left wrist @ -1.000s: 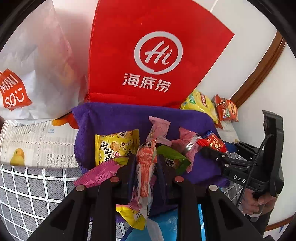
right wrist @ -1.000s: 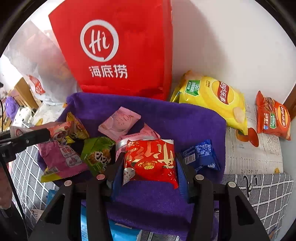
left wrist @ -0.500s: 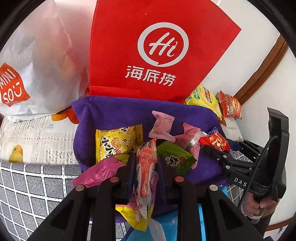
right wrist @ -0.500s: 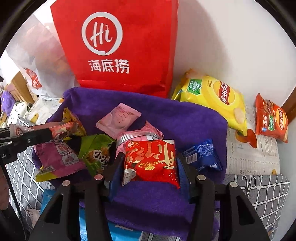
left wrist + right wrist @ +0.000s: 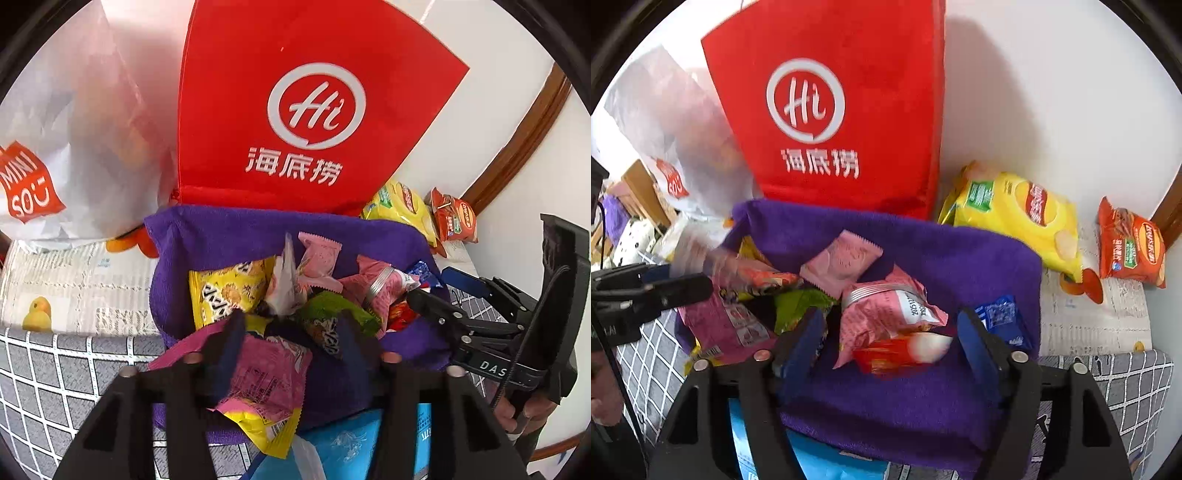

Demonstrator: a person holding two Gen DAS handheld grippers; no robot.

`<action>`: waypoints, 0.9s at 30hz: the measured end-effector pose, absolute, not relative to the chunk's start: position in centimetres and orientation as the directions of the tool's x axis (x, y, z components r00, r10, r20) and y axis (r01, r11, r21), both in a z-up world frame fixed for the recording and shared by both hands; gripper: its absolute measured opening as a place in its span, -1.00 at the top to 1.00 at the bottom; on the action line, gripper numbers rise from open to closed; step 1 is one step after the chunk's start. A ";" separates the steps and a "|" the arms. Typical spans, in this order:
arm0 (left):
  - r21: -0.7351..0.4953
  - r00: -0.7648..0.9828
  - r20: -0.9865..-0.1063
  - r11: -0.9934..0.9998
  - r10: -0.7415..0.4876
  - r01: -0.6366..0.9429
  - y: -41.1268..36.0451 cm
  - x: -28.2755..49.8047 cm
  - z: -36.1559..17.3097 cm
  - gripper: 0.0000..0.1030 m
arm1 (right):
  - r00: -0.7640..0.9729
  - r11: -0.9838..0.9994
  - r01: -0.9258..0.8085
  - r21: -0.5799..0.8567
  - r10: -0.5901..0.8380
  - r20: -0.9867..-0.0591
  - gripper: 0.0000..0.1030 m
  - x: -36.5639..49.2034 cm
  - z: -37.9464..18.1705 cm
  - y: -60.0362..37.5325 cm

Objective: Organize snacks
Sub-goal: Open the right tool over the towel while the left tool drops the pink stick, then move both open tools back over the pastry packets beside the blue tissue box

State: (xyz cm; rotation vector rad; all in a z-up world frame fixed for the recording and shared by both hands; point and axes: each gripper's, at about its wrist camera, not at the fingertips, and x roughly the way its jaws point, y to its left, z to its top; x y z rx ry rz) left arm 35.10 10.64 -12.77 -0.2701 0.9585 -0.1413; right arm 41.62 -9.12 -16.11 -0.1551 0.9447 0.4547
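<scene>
A purple cloth basket holds several snack packs. My left gripper is open and empty above them; the orange-and-white pack lies loose among the others just beyond its fingertips. My right gripper is open too; the red pack lies blurred on the basket's purple floor between its fingers, against a pink pack. A yellow pack, a green pack and a magenta pack lie around them. The right gripper also shows at the right of the left wrist view.
A tall red Haidilao bag stands behind the basket, a white Miniso bag to its left. A yellow chip bag and an orange snack bag lie at the right by the white wall. A blue pack lies under the basket's near edge.
Both grippers have opened. The left let go of the orange-and-white pack and the right let go of the red pack; both packs dropped into the purple basket.
</scene>
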 end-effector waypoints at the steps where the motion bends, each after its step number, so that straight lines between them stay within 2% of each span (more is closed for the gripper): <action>1: -0.284 0.573 -0.785 0.959 -0.233 0.000 10.6 35.0 -12.6 -0.18 | 0.510 0.895 -0.440 0.071 0.314 -0.801 -0.45 41.5 -15.7 -9.2; 14: -0.239 0.599 -0.775 0.971 -0.201 0.017 9.7 34.6 -11.3 -0.23 | 0.557 0.900 -0.428 0.083 0.335 -0.760 -0.47 40.5 -13.5 -9.3; 18: -0.232 0.613 -0.765 0.972 -0.197 0.023 9.5 34.3 -10.7 -0.23 | 0.567 0.908 -0.410 0.087 0.329 -0.755 -0.55 40.2 -13.0 -9.3; 27: -0.271 0.645 -0.728 0.962 -0.233 0.041 9.4 32.9 -8.9 -0.23 | 0.592 0.906 -0.418 0.067 0.327 -0.736 -0.56 38.2 -11.4 -8.9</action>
